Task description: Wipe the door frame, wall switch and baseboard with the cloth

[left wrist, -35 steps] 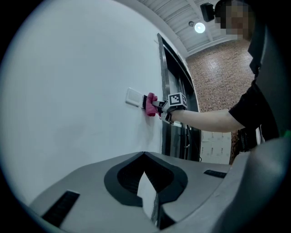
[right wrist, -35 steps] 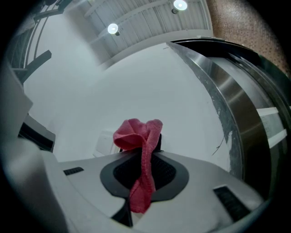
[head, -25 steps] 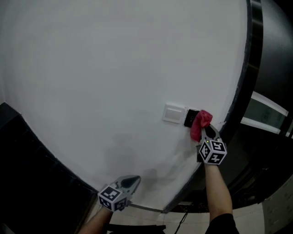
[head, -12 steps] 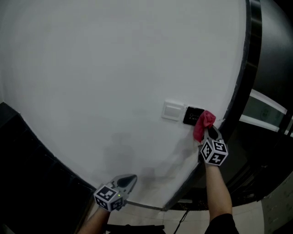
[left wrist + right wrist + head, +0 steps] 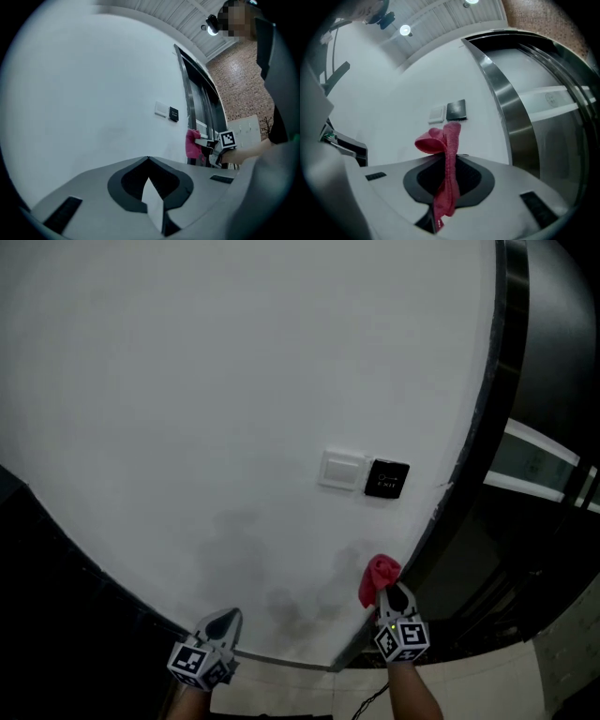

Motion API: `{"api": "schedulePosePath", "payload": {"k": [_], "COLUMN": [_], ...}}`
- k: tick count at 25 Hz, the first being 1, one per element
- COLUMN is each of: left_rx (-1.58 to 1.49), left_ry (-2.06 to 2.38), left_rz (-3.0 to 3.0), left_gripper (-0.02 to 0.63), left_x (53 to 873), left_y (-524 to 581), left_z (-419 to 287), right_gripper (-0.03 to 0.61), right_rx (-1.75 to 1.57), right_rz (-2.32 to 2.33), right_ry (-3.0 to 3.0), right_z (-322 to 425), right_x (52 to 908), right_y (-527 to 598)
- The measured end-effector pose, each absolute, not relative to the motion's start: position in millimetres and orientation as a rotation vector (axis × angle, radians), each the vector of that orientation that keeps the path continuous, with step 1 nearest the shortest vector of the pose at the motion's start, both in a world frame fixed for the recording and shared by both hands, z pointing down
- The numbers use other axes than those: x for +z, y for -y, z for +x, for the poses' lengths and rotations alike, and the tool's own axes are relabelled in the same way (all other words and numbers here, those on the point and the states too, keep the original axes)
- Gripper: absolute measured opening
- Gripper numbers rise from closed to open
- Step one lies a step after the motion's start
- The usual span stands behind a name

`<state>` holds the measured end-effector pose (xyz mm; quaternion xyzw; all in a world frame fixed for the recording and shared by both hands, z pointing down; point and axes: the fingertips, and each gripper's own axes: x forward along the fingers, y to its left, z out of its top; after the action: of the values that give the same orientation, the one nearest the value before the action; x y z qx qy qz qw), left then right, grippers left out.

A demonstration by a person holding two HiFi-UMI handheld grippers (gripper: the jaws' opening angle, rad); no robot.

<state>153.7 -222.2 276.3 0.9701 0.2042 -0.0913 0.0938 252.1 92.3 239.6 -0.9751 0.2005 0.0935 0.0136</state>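
Finds the right tongs (image 5: 391, 594) much lower than a second ago, down from beside the black panel (image 5: 386, 479) to the wall's lower right corner, just beside the door frame (image 5: 487, 427). Finds the left tongs (image 5: 223, 624) a little lower and further left too. Grips the red cloth (image 5: 379, 576) in the right tongs, folded and bunched, standing up past the tips and close to the wall (image 5: 234, 381); cannot tell whether touching. Holds the left tongs closed on nothing, pointed at the wall's bottom edge. Judges the white wall switch (image 5: 341, 470) and the panel beside it probably done, with the baseboard likely next. Sees no sign either way for the door frame. Shows a plain white painted wall with faint grey shadows low down, dark metal and glass along the right edge, pale floor (image 5: 487, 690) below, and brick (image 5: 239, 89) beyond in the left gripper view.
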Motion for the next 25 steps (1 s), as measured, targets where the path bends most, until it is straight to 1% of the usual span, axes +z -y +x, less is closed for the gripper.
{"api": "schedulePosePath", "payload": {"k": [4, 16, 21, 25], "left_rx": [-0.276, -0.179, -0.196, -0.193], "left_ry": [-0.621, -0.686, -0.658, -0.664], "left_rz": [2.887, 2.874, 2.863, 2.846], "left_gripper": [-0.011, -0.009, -0.009, -0.009], "left_x": [280, 284, 279, 283], "left_y": [224, 208, 211, 202], "left_z": [151, 162, 164, 164], "right_gripper": [0.049, 0.048, 0.048, 0.049], "right_rx": [0.183, 0.125, 0.149, 0.305], "right_rz": [-3.016, -3.070, -3.086, -3.238], "right_ry": [-0.731, -0.639, -0.543, -0.396], "right_z": [236, 234, 244, 250], "right_x": [278, 279, 269, 218], "right_y": [-65, -82, -114, -177]}}
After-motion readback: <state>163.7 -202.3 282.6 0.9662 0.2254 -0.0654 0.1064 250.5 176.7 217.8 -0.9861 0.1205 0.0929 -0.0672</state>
